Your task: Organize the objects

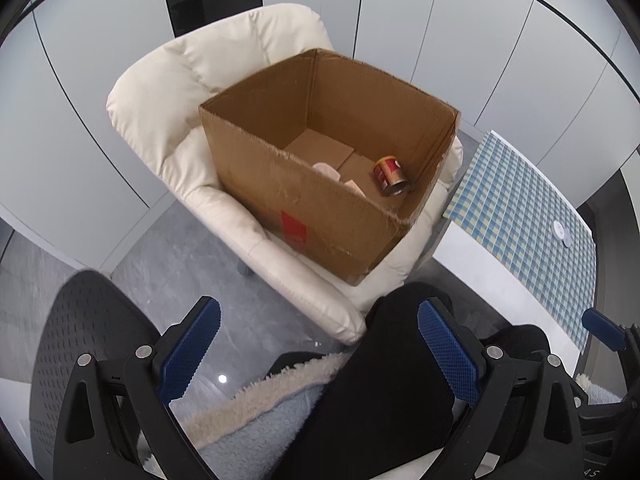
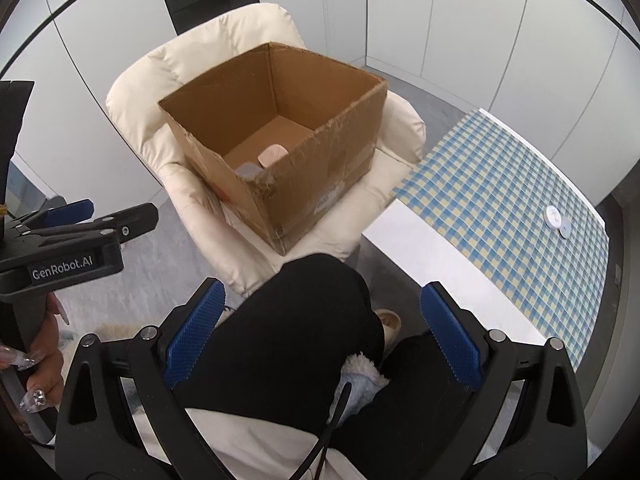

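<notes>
An open cardboard box [image 1: 304,204] [image 2: 320,184] sits on a cream armchair [image 1: 168,112] [image 2: 160,80]. Inside lie a red-and-gold can [image 1: 390,176] on its side and pale pinkish items [image 1: 326,170] [image 2: 273,155]; a grey item [image 2: 247,170] lies beside them. My left gripper [image 1: 320,348] is open, held low above the person's lap, well short of the box. My right gripper [image 2: 322,334] is open too, over a black-trousered knee [image 2: 304,320]. Two small white discs [image 1: 560,230] [image 2: 556,218] lie on the checked tablecloth [image 1: 532,216] [image 2: 520,200].
The table [image 2: 420,240] stands right of the armchair. A black mesh chair back [image 1: 80,340] is at lower left. A fleecy light-blue garment [image 1: 260,412] [image 2: 360,376] covers the lap. The left gripper's body [image 2: 72,248] and a hand [image 2: 40,360] show in the right wrist view. Grey floor [image 1: 180,272] lies around.
</notes>
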Motion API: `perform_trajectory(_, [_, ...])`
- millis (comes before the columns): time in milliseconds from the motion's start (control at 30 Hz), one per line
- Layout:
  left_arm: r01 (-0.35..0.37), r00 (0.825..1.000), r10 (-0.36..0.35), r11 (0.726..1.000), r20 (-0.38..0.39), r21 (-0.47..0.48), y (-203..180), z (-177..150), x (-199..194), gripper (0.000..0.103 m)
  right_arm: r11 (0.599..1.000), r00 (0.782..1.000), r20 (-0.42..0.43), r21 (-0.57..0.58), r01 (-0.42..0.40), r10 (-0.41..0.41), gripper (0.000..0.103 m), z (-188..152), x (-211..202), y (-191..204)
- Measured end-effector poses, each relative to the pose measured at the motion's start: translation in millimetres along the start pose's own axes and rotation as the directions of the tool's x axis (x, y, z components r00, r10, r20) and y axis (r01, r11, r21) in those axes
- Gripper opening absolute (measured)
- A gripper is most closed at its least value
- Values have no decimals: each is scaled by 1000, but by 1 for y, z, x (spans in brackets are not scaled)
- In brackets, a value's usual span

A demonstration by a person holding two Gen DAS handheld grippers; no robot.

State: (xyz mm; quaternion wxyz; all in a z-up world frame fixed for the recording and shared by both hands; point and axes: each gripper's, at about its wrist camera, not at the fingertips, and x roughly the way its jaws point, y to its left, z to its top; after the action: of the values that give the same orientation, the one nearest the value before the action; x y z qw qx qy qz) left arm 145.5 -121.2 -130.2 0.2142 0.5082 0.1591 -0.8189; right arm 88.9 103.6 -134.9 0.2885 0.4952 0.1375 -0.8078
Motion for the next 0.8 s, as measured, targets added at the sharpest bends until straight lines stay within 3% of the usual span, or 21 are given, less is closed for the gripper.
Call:
perform_trajectory(200, [-34, 999, 34, 999, 10, 40, 1, -16, 0, 99, 999, 1000, 6, 32, 3, -3, 100, -22, -6, -2])
perform_trajectory(467, [21, 999, -25, 996, 42, 86, -17, -19, -11, 99, 1000, 999, 44, 30, 6, -7, 100, -36, -19, 0])
perform_trajectory(800, [22, 998, -29, 993, 54, 115, -30, -19, -12, 99, 995, 997, 67, 94, 17, -23, 100, -41, -25, -21])
